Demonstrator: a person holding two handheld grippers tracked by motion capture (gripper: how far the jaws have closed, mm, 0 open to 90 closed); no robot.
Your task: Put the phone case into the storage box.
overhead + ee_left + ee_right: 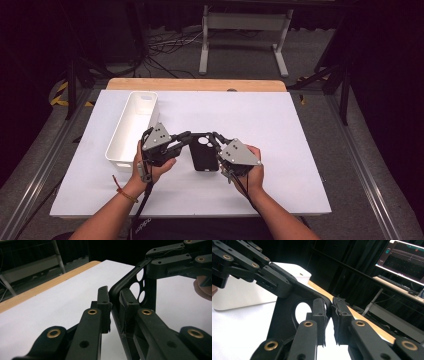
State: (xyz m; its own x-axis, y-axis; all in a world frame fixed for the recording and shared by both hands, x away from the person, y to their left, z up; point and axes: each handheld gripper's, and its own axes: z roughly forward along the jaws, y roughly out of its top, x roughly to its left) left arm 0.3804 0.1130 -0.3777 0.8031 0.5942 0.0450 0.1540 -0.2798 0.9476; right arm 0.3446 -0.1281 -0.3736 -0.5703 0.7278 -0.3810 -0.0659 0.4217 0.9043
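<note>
White bin: a long plastic bin (131,127) stands on the left part of the table, well apart from the work; in the right gripper view its wall (244,293) shows behind the other tool.
Table top: a white sheet (280,125) covers it, with a wooden edge (195,84) along the far side.
Left hand: the hand (150,167) holds its tool just right of the bin's near end.
Left gripper: the left gripper (186,138) is clenched on the left upper edge of the case; in the left gripper view the pads (126,306) press the thin rim from both sides.
Phone case: the black phone case (204,152) is in the middle of the table between the two tools; its camera holes (140,287) are at the far end.
Right gripper: the right gripper (218,140) grasps the right upper edge of the same case; the rim sits between its pads (320,312).
Right hand: the hand (250,170) is right of the case.
Monitor: a lit screen (404,258) stands far behind in the right gripper view.
</note>
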